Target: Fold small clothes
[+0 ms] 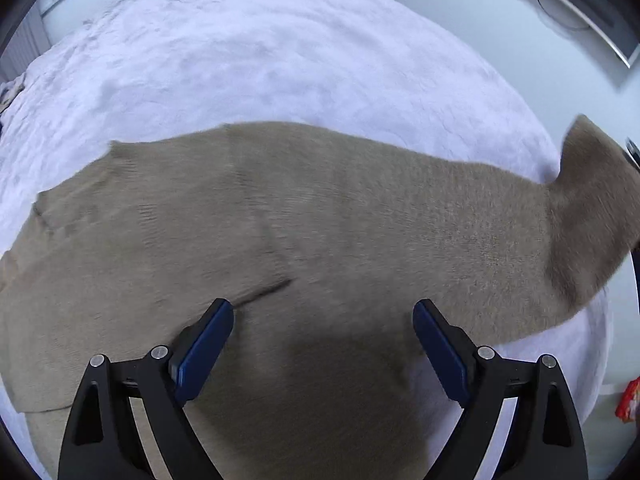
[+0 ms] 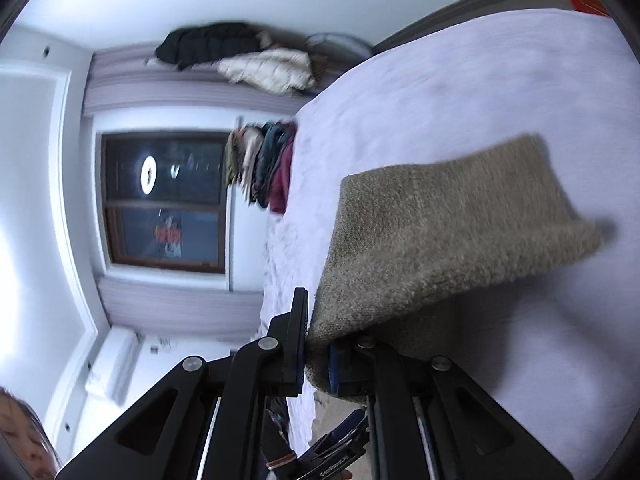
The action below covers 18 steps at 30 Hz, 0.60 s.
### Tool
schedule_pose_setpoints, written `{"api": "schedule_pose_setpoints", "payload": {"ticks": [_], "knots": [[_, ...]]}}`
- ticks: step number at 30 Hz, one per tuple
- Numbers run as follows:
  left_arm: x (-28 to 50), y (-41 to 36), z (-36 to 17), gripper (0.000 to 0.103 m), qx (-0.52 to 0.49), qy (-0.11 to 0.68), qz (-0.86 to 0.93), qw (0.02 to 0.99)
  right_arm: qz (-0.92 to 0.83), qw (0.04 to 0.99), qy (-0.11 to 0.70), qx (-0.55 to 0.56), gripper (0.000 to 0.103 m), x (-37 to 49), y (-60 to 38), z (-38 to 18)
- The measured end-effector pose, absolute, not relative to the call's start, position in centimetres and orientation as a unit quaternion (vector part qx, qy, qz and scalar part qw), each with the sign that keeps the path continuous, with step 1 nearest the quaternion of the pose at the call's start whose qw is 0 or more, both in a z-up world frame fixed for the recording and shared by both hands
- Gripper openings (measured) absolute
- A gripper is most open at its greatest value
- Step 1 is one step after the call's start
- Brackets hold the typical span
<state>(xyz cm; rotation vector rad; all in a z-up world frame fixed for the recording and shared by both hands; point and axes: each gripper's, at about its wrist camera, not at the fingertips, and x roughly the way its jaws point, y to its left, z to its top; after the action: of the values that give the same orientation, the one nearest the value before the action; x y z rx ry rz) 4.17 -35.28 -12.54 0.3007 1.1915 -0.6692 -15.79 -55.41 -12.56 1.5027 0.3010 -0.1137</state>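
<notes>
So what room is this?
Most likely a bedroom. A bed with a pale fuzzy cover holds the tan sweater being folded, a pile of clothes sits at its far end, and there is a dark window with jackets nearby.

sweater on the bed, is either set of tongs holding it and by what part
The right tongs pinch the tan sweater at the end of a lifted sleeve. The left tongs are open, holding nothing.

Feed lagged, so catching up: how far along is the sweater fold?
Barely begun. Done: the taupe sweater lies spread on the white bedspread. In hand: the right gripper pinches one lifted end. Left gripper hovers open above. All folds remain.
</notes>
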Motion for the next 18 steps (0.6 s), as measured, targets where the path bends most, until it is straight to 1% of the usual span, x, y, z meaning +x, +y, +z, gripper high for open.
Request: {"api": "schedule_pose_setpoints", "payload": {"ticks": [5,7,10,12,14,16,18], "knots": [[6.0,-26.8,-11.1,0.092,0.109,0.537,-0.283,0.787,0.039,0.775,0.193,0.601,0.009,-7.7,-50.1,-8.2],[5.1,-21.7,-10.8,0.092,0.106,0.537,-0.259,0.796,0.088,0.798,0.229,0.551,0.009,-3.3,-46.2,-6.7],[5.8,-15.9,-10.8,0.092,0.099,0.54,-0.214,0.808,0.147,0.814,0.288,0.482,0.009,2.3,-39.5,-6.2],[6.0,-10.6,-11.0,0.092,0.092,0.547,-0.18,0.812,0.169,0.821,0.335,0.431,0.009,5.2,-34.9,-6.9],[6.6,-7.6,-11.9,0.092,0.084,0.557,-0.148,0.812,0.181,0.82,0.393,0.375,0.009,7.6,-30.0,-8.7],[7.0,-5.4,-12.9,0.092,0.072,0.567,-0.124,0.811,0.186,0.805,0.463,0.319,0.01,9.6,-25.2,-11.8],[7.0,-3.6,-13.5,0.092,0.059,0.575,-0.113,0.808,0.166,0.788,0.521,0.282,0.01,10.6,-22.7,-14.5]]}}
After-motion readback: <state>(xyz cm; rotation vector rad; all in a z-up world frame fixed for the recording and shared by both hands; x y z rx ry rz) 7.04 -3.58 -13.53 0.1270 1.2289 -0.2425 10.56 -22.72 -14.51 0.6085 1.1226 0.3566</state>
